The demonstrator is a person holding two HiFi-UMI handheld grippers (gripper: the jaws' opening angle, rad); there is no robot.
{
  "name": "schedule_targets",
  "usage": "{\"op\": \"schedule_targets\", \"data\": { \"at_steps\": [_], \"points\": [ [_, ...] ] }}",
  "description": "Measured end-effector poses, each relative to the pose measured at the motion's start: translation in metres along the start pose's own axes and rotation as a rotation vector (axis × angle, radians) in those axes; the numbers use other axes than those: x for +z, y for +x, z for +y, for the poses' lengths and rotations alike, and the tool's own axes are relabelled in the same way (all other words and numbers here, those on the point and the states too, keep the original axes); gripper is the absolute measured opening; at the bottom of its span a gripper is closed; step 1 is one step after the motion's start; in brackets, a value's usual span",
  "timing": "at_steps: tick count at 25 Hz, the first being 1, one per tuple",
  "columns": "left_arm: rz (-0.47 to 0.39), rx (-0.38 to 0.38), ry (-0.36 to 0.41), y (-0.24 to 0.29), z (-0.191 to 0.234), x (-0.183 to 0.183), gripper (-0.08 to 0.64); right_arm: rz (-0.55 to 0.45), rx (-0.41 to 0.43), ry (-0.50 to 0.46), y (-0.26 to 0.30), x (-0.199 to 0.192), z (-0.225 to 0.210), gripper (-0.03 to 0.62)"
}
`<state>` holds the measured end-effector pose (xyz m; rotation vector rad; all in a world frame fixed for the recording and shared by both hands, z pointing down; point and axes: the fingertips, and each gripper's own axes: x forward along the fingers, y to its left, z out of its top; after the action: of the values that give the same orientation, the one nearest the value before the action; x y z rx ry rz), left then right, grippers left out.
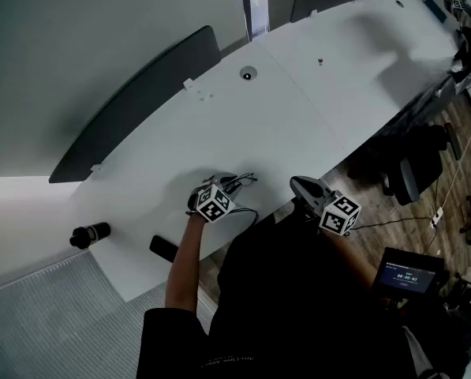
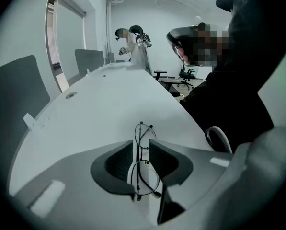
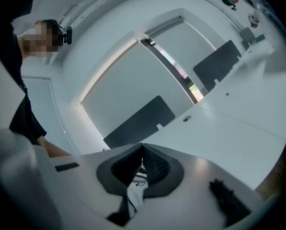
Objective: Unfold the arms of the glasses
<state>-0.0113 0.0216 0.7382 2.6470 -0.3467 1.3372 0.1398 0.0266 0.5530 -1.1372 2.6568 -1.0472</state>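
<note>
Where left claw (image 2: 141,147) grips — glasses (image 2: 142,160), clamped between

Left gripper (image 1: 228,185) on glasses (image 1: 244,180)

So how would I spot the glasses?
Look at the long white table, at the middle of its near edge. The glasses are pinched in the left gripper: thin wire rims and clear lenses, unlike the chunky black cylinder to the left.

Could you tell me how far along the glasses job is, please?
Done: the left hand-held gripper is clamped on the thin dark wire-framed glasses. In hand: the shut right hand-held gripper hangs apart, empty. Left: both arms look folded, none opened.
</note>
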Motion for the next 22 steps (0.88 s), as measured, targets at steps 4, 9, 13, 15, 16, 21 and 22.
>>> {"op": "schedule_targets", "data": {
  "at_steps": [4, 9, 13, 15, 16, 21, 22],
  "points": [
    [0.028, -0.021, -0.011, 0.004, 0.0, -0.005, 0.109, -0.001, -0.004, 0.0, -0.001, 0.001, -0.002, 0.008],
    [0.036, -0.042, -0.027, 0.01, 0.001, -0.009, 0.109, 0.004, -0.011, 0.002, -0.001, -0.002, -0.005, 0.008],
    [0.034, -0.042, -0.028, 0.011, 0.004, -0.006, 0.084, 0.01, -0.019, 0.006, -0.003, -0.003, -0.008, 0.008],
    [0.035, -0.041, -0.028, 0.01, 0.004, -0.005, 0.072, 0.011, -0.019, 0.007, -0.002, -0.003, -0.008, 0.008],
    [0.035, -0.041, -0.027, 0.009, 0.004, -0.005, 0.069, 0.012, -0.018, 0.006, -0.001, -0.003, -0.007, 0.008],
    [0.029, -0.04, -0.019, 0.004, 0.002, -0.002, 0.044, 0.02, -0.004, 0.004, 0.007, -0.002, -0.005, 0.008],
    [0.026, -0.036, -0.015, 0.002, 0.002, 0.0, 0.038, 0.022, 0.0, 0.004, 0.009, -0.002, -0.004, 0.008]
  ]
}}
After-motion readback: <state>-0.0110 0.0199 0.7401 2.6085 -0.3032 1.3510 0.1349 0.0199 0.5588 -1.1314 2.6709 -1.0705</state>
